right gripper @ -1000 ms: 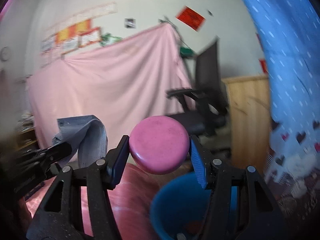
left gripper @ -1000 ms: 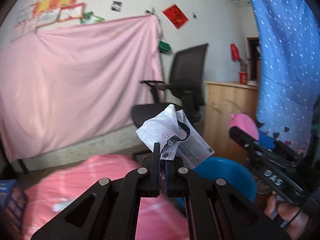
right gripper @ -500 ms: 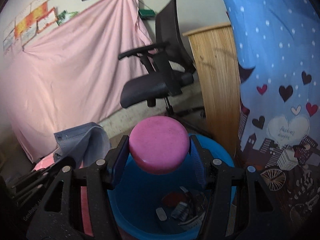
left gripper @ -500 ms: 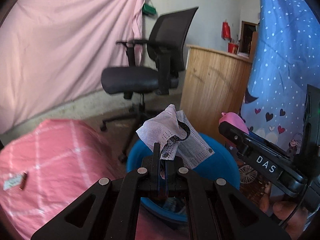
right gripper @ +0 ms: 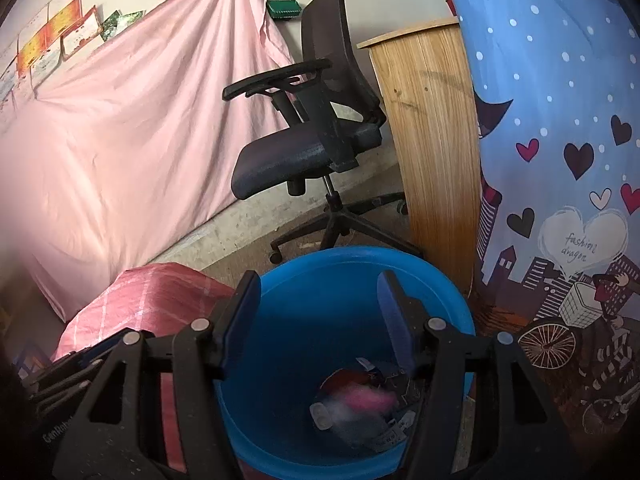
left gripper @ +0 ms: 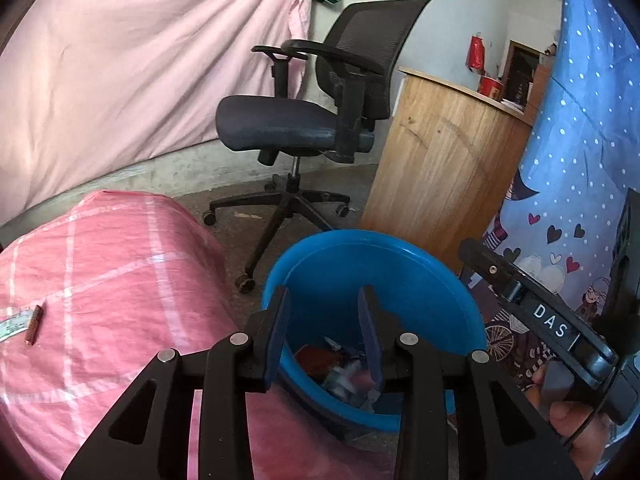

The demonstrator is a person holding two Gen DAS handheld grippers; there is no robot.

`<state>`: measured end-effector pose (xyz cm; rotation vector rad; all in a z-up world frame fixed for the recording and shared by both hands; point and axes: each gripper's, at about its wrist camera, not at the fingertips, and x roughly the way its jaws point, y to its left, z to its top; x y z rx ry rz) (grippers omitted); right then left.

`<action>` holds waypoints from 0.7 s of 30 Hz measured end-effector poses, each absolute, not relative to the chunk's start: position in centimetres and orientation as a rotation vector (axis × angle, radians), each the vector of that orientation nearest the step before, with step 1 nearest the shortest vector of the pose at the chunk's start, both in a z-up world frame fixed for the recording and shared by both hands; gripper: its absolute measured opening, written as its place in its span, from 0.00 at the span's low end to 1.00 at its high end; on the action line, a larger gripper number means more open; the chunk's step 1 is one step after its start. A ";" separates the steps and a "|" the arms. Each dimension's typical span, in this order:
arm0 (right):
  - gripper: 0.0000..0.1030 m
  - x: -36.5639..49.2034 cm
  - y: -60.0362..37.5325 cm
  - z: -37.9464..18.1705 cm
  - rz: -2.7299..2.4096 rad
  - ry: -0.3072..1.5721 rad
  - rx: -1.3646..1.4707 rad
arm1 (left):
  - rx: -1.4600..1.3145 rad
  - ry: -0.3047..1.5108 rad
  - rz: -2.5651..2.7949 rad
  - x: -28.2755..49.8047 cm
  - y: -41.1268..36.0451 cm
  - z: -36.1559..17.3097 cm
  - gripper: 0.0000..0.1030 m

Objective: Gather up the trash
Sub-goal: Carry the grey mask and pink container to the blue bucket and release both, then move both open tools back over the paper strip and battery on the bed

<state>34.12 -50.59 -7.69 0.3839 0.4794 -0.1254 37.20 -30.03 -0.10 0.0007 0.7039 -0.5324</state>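
Pink sheet (left gripper: 132, 64) hung along the back wall, office chair (left gripper: 320, 112) and a curved wooden counter (left gripper: 444, 168) beyond, blue printed curtain (right gripper: 560, 120) hard on the right. Blue bin (left gripper: 372, 280) on the floor, directly ahead of and below both tools.

Left tool (left gripper: 322, 334): jaws have just been opening, now apart, nothing between them. Right tool (right gripper: 318, 320): jaws wide apart, nothing between them either. Both are angled down over the bin mouth, which reads as a release posture — payload goes straight in, no throw needed.

Trash (right gripper: 360, 400) lies at the bin bottom: a blurred pink shape among paper and wrappers, seemingly just landed. Can't resolve single items.

One small brown piece (left gripper: 34, 324), with a paper strip beside it, lies on the pink checked cover (left gripper: 120, 280) left of the left tool — likely next pickup.

Clearance: the bin rim sits just beside the cover's edge on the left, with the curtain and counter close on the right. The right tool shows just right of the left tool in the left view; they're near each other, so pull back up and out, not sideways. Chair base (left gripper: 288, 204) is beyond the bin, out of the path.
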 end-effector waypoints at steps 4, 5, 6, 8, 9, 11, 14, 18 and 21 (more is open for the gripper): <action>0.85 34.2 -50.4 -7.3 -0.114 0.451 0.381 | -0.024 0.683 -0.500 37.1 -28.2 0.4 0.37; 0.85 34.1 -50.3 -7.2 -0.112 0.445 0.379 | -0.032 0.676 -0.494 37.0 -27.8 0.6 0.39; 0.86 34.0 -50.0 -7.0 -0.108 0.433 0.373 | -0.038 0.670 -0.488 36.9 -27.4 0.8 0.40; 0.89 34.0 -49.4 -6.6 -0.095 0.418 0.364 | -0.049 0.653 -0.468 36.8 -26.3 1.3 0.45; 0.90 34.1 -49.1 -6.4 -0.086 0.410 0.359 | -0.054 0.642 -0.457 36.7 -25.7 1.5 0.47; 0.95 34.1 -48.2 -5.9 -0.066 0.385 0.349 | -0.063 0.619 -0.431 36.5 -24.4 2.1 0.51; 1.00 34.0 -47.0 -5.0 -0.030 0.341 0.339 | -0.088 0.572 -0.384 36.0 -22.2 2.9 0.59; 1.00 33.3 -44.3 -3.3 0.022 0.237 0.298 | -0.141 0.474 -0.287 34.7 -18.3 4.1 0.84; 1.00 32.7 -42.3 -2.3 0.065 0.167 0.272 | -0.170 0.402 -0.214 33.4 -15.1 4.7 0.94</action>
